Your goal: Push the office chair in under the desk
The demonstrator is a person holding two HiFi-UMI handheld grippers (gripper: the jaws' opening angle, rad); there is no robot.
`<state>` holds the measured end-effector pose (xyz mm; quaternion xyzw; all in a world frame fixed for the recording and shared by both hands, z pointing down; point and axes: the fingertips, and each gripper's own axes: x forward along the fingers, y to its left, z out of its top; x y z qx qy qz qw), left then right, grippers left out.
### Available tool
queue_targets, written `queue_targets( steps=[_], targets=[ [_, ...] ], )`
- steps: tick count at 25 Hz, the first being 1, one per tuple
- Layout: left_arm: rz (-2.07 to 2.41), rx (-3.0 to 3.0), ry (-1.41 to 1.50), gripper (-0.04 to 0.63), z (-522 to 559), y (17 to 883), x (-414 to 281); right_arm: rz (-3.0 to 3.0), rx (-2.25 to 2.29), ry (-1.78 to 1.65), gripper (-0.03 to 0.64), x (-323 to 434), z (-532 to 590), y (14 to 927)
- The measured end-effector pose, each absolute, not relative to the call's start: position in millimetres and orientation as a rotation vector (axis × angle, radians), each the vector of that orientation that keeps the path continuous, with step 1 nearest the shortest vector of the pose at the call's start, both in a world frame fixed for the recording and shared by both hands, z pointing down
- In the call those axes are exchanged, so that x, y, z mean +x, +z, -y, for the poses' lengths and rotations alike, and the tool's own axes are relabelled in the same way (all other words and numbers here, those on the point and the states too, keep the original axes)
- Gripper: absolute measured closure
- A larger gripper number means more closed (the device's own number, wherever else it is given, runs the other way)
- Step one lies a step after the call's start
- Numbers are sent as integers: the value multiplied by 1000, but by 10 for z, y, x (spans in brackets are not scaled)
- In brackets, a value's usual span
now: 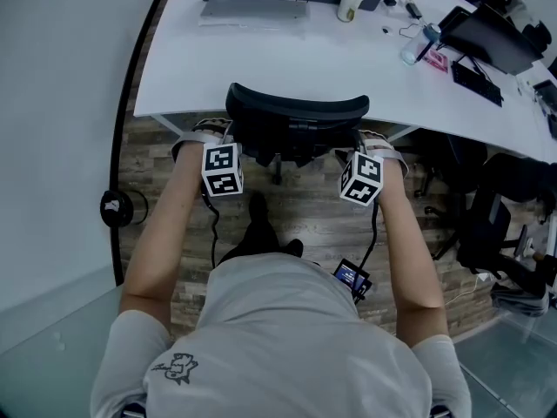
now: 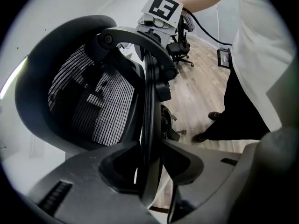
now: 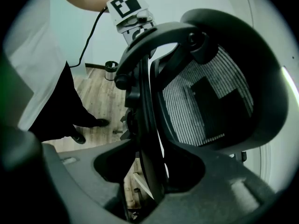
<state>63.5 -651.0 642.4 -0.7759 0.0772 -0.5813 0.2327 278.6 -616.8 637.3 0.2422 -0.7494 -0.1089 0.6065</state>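
Note:
The black mesh office chair [image 1: 296, 111] stands with its seat under the white desk [image 1: 261, 59]; only its backrest top shows in the head view. My left gripper [image 1: 226, 136] is at the backrest's left edge and my right gripper [image 1: 365, 142] at its right edge. In the left gripper view the backrest's frame edge [image 2: 150, 101] runs between the jaws of the left gripper [image 2: 148, 167], with a sliver of light beside one pad. In the right gripper view the frame edge [image 3: 145, 115] stands between the right gripper's [image 3: 148, 164] jaws, with gaps on both sides. Both are open.
On the desk are a keyboard [image 1: 254, 10], a paper cup [image 1: 351, 3], a bottle [image 1: 416, 46] and dark devices at the right. Another black chair [image 1: 487, 225] stands at the right on the wood floor. A small round bin [image 1: 117, 207] sits by the curved wall at the left.

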Motion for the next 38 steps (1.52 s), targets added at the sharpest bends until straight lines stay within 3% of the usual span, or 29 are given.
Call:
queue_targets(
  steps=[12,19,23,30,38],
  targets=[
    [-543,-2404,-1340,460,6153,5625,794,1937,792,-152,428,2646,5835,5720],
    [-742,-2720,-1007,462,5691,5075,1067,2085,932,-70,437,2500,5511,5264],
    [-832,-2856,-762,477,5490,4698,1165,2196,1020,-32,487,2416,5339,4980],
    [-931,-2958,-429,586,5147,4125,1244,2336,1167,-81,606,2366,5048,4456],
    [-932,-2968,-332,597,4826,3919,1381,2403,1203,-48,614,2430,4774,4235]
  ],
)
